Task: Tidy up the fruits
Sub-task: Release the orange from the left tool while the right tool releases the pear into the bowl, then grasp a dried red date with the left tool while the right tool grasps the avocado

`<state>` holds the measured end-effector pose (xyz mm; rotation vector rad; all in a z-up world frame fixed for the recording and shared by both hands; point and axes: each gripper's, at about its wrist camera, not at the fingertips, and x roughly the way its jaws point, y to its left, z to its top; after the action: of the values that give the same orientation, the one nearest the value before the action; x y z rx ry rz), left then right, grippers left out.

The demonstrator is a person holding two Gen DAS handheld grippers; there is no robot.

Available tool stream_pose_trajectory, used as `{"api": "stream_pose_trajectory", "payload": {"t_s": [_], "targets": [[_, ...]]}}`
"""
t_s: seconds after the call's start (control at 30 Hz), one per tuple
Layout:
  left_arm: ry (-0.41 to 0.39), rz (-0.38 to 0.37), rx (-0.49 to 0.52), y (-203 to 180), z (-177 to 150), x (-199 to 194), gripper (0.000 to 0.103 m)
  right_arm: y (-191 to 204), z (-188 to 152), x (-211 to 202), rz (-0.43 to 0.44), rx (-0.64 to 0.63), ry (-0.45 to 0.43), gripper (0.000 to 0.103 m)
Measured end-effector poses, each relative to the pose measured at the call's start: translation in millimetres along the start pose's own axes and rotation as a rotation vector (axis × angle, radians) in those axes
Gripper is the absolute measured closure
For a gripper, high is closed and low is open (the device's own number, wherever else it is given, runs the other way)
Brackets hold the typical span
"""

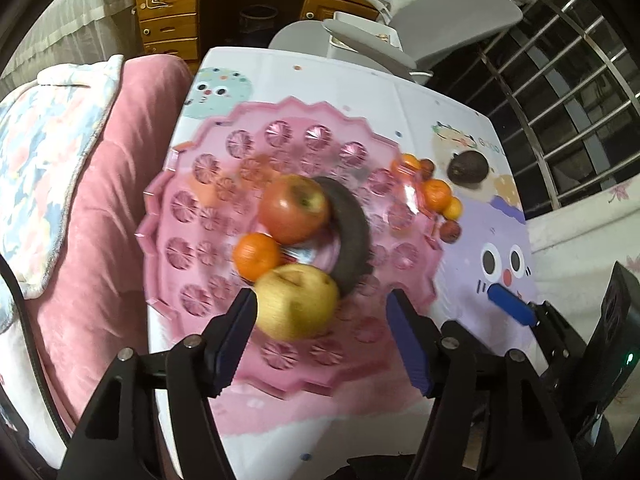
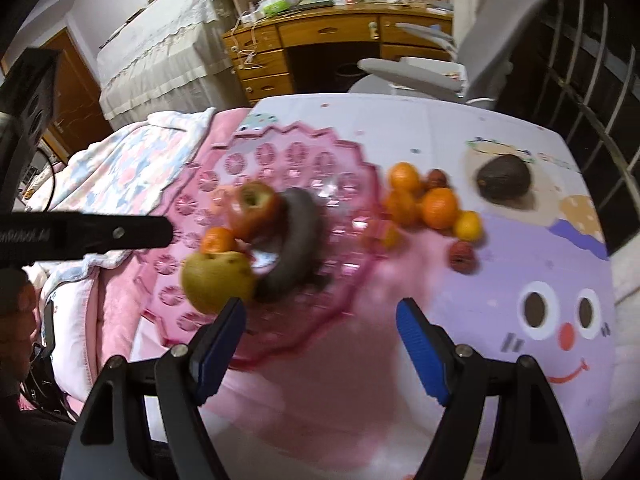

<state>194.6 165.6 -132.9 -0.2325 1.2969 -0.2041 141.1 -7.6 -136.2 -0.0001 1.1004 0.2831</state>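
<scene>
Both of my claws point steeply down over the table (image 1: 400, 100). My left gripper (image 1: 320, 304) stands spread, its blue pads either side of the yellow pear (image 1: 296, 300) but not pressing it; the pear rests on the near part of the pink tray (image 1: 208, 304). My right gripper (image 2: 320, 316) is spread too, with nothing between its fingers, above the tray's near rim. Farther in on the tray, a small orange (image 1: 256, 256) lies against the pear, then a red apple (image 1: 292, 208) and a dark curved fruit (image 1: 352, 232), too blurred to name. Off the tray, to its right on the cartoon tablecloth, sits a cluster of small oranges (image 2: 424, 200) and reddish fruits (image 2: 462, 256), with a dark avocado (image 2: 504, 178) beyond them.
</scene>
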Motion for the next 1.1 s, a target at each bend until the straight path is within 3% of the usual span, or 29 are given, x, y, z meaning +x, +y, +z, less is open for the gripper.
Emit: {"api": "stream_pose_trajectory", "payload": {"t_s": [0.53, 0.8, 1.1], "targets": [[-0.043, -0.029, 0.007, -122.8, -22.8, 16.0, 0.037, -124.9, -4.3, -42.3, -0.056, -0.051, -0.009, 0.025], [-0.068, -0.005, 0.007, -175.5, -31.0, 40.4, 0.036, -178.1, 10.4, -42.7, -0.001, -0.062, 0.019, 0.025], [-0.056, 0.045, -0.019, -201.3, -28.3, 84.4, 0.036, -222.3, 47.5, -23.3, 0.046, -0.011, 0.054, 0.025]]}}
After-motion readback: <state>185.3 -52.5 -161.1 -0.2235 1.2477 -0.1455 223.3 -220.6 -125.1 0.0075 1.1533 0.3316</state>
